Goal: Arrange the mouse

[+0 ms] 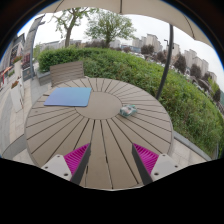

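Observation:
A small grey mouse [129, 110] lies on the round slatted wooden table [100, 135], to the right of the centre. A blue mouse mat [68, 97] lies flat on the far left part of the table. My gripper [111, 158] is above the table's near edge, well short of both. Its fingers [77, 159] with magenta pads are spread wide apart and hold nothing; only bare slats show between them.
The table stands on a terrace. A dark umbrella pole [167, 55] rises at the table's far right edge. A wooden chair [67, 71] stands behind the table, another seat [14, 100] at the left. A green hedge [150, 75] runs beyond.

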`<state>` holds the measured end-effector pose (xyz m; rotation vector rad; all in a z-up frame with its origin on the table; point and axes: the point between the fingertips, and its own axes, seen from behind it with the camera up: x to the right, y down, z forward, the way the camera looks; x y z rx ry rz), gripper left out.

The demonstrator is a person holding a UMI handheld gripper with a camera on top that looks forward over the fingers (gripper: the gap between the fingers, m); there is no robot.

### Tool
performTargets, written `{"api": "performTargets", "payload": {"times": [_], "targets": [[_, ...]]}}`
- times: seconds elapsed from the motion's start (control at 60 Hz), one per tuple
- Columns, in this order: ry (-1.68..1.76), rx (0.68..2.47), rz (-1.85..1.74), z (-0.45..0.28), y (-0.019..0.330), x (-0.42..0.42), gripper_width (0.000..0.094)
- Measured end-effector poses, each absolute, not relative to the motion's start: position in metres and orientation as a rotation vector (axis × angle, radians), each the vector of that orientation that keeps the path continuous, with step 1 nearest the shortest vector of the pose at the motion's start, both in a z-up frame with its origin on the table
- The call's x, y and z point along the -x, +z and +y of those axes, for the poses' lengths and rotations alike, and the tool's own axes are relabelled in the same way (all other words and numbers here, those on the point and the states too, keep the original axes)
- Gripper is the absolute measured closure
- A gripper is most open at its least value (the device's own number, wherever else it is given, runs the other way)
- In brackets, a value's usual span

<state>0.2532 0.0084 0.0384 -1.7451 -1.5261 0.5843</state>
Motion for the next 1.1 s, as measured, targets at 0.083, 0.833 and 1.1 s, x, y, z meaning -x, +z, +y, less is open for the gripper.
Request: {"api": "performTargets", "payload": {"times": [0.083, 0.833, 1.1], "targets": [[0.597, 1.748, -1.502, 0.022, 0.038, -0.25, 0.0084], [0.736, 1.72, -1.454, 0.09, -0.005, -0.102, 0.0083], [0.758, 1.721, -1.491, 0.103, -0.012, -0.051, 0.0078]]}}
